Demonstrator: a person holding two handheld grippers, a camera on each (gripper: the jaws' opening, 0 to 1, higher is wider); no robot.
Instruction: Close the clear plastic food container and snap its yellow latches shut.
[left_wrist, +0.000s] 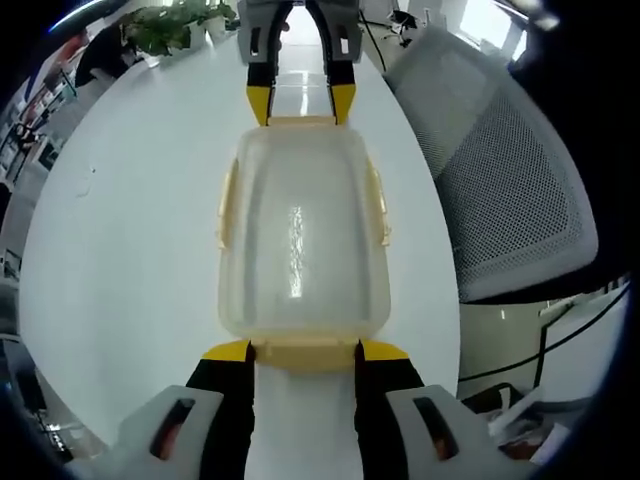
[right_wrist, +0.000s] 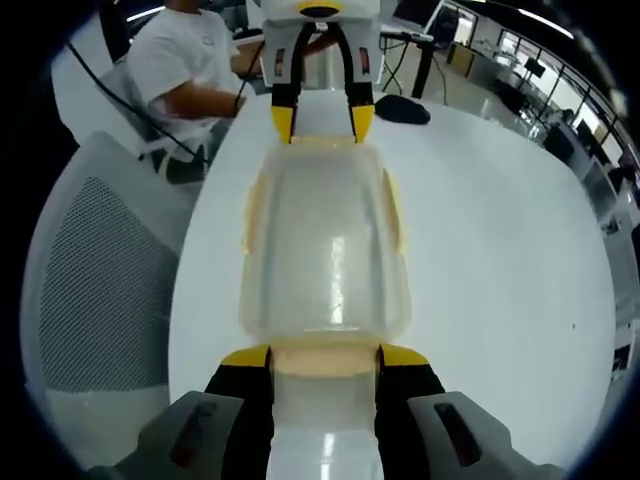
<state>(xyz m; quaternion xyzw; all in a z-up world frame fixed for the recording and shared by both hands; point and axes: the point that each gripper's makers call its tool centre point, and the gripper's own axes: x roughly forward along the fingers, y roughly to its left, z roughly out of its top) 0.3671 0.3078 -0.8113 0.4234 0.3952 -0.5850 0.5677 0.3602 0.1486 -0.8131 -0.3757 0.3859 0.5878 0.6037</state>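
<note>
The clear plastic container (left_wrist: 300, 230) lies on the white table (left_wrist: 130, 250) with its lid on and pale yellow latches along its sides (left_wrist: 225, 205). My left gripper (left_wrist: 305, 350) is open, with its yellow-tipped jaws on either side of the near end latch (left_wrist: 305, 356). At the far end, my right gripper (left_wrist: 300, 100) flanks the opposite latch. In the right gripper view, the container (right_wrist: 325, 250) is seen from the other end. There my right gripper (right_wrist: 325, 357) is open around its end latch (right_wrist: 325, 362), with the left gripper (right_wrist: 322, 120) opposite.
A grey mesh office chair (left_wrist: 510, 180) (right_wrist: 100, 280) stands close to the table's edge beside the container. A person in a white shirt (right_wrist: 190, 60) sits at the far end. A dark object (right_wrist: 400, 108) lies on the table, and a plant (left_wrist: 170, 25) stands beyond it.
</note>
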